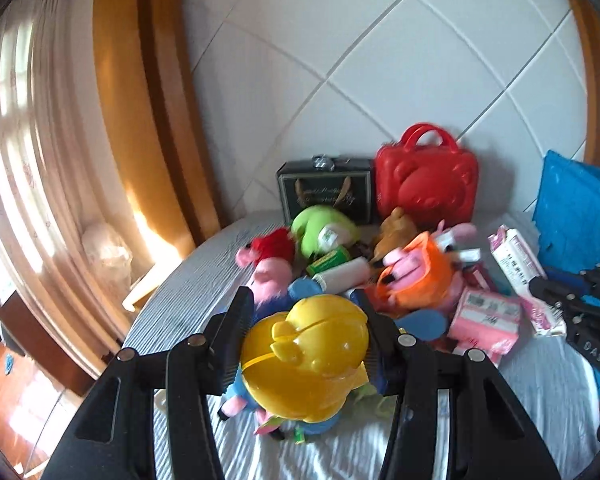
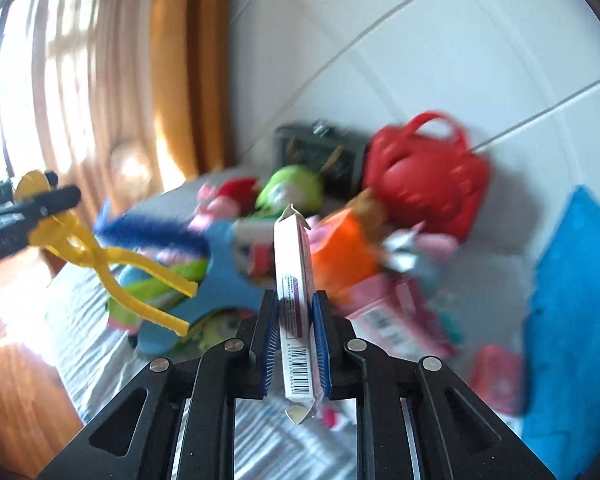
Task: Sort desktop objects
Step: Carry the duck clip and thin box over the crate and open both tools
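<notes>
left gripper [image 1: 304, 344]: jaws clamp yellow toy [image 1: 306, 356] | right gripper [image 2: 298, 320]: jaws pinch carton [image 2: 294, 280] edgewise | both lifted for sorting

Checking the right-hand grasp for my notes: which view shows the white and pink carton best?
The right wrist view: the white and pink carton stands edge-on between the right gripper's pads, barcode readable. The left wrist view shows its printed face at the far right, partly behind that gripper.
</notes>
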`<move>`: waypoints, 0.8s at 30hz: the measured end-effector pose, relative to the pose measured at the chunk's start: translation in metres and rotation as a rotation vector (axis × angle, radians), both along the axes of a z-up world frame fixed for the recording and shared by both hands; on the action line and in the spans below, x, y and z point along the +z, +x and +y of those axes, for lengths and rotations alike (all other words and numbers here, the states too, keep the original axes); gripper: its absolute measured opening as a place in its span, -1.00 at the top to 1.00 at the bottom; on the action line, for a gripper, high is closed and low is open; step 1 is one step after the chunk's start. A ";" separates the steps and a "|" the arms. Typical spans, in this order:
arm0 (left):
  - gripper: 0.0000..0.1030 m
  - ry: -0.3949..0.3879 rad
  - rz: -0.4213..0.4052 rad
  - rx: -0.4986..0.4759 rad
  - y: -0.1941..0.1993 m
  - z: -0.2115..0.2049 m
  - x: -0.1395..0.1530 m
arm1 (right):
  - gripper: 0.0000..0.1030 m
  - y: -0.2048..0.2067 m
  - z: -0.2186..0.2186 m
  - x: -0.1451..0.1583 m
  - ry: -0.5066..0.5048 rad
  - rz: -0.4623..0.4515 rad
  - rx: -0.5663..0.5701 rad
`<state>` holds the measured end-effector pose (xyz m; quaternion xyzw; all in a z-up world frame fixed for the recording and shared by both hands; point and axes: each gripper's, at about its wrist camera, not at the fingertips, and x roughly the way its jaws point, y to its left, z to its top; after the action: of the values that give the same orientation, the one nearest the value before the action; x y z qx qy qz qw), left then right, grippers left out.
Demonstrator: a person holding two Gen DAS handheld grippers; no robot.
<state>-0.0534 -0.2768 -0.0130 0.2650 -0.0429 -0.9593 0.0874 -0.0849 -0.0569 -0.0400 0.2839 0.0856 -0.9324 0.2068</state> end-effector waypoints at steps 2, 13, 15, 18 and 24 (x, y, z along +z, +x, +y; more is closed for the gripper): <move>0.05 -0.006 0.035 -0.025 -0.001 0.016 0.012 | 0.67 0.007 0.024 0.021 0.002 0.038 -0.057; 0.05 0.038 0.226 -0.242 -0.002 0.164 0.081 | 0.66 0.077 0.178 0.121 0.004 0.241 -0.389; 0.05 0.046 0.268 -0.289 0.001 0.205 0.098 | 0.66 0.090 0.208 0.129 0.008 0.266 -0.436; 0.05 0.050 0.332 -0.352 0.007 0.261 0.122 | 0.66 0.110 0.263 0.139 0.009 0.289 -0.519; 0.05 0.030 0.427 -0.451 0.020 0.387 0.163 | 0.66 0.136 0.352 0.144 0.007 0.301 -0.624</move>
<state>-0.0331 0.1102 0.1496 0.0424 -0.0674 -0.9890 -0.1246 0.0511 0.2956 0.1042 0.1565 0.0275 -0.9817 -0.1045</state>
